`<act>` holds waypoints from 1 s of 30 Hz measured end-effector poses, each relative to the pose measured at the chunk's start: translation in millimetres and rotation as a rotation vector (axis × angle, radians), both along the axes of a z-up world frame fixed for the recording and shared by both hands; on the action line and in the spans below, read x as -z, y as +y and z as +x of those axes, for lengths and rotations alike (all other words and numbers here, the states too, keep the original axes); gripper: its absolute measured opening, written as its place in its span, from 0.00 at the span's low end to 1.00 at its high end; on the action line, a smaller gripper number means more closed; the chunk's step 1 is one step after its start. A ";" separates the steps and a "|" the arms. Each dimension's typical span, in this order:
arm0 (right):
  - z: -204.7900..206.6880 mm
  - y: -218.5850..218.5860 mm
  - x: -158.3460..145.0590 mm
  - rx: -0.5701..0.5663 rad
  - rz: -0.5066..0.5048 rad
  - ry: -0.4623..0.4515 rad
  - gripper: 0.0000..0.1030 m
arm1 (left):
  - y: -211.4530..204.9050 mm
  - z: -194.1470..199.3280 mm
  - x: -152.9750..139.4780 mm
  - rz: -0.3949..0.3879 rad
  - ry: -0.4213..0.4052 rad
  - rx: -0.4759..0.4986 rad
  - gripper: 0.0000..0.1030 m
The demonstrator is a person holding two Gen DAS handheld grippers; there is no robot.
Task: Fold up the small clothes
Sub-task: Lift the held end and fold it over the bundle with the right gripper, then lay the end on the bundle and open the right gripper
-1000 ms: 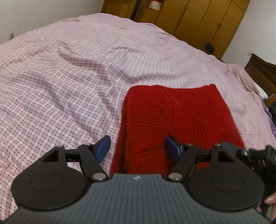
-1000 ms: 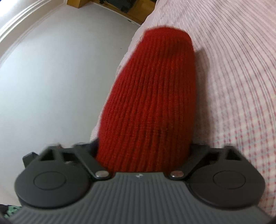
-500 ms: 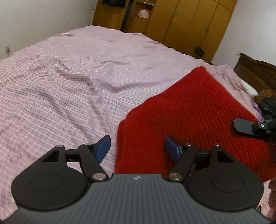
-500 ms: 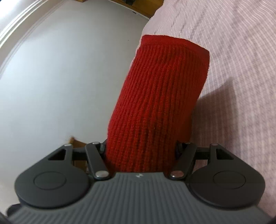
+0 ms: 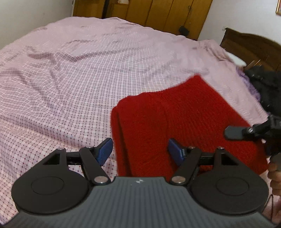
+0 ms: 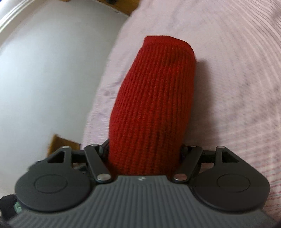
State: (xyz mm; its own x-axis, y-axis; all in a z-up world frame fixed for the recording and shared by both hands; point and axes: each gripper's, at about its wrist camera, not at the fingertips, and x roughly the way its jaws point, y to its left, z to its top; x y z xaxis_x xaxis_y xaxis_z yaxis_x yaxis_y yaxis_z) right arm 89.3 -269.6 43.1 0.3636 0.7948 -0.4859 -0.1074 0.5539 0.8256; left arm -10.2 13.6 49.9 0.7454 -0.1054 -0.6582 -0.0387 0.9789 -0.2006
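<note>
Since half a second ago, the red knit garment [image 5: 175,119] has sunk lower over the checked bedspread [image 5: 70,79]. Lower centre, the left gripper [image 5: 140,150] gapes wide, gripping nothing, the garment's left fold between its blue pads [image 5: 105,149]. The right gripper [image 6: 144,154] is clamped on the garment [image 6: 154,105], whose long axis runs up-frame. Wooden wardrobes [image 5: 158,12] stand farthest, along the top.

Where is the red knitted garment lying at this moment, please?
In the left wrist view, the red knitted garment lies on the pink checked bedsheet, right of centre, between the open left gripper fingers; the right gripper holds its edge.
</note>
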 end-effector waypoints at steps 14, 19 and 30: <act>-67.4 -55.8 -35.8 0.061 -0.144 -0.222 0.73 | -24.5 -15.5 -1.3 0.119 -0.046 -0.024 0.74; -84.4 -56.8 -49.8 0.073 -0.145 -0.351 0.72 | -25.5 -23.3 -1.7 0.121 -0.053 -0.033 0.74; -77.1 -18.9 -18.0 0.059 -0.302 -0.366 0.72 | -21.7 -12.4 16.3 0.131 -0.033 -0.049 0.84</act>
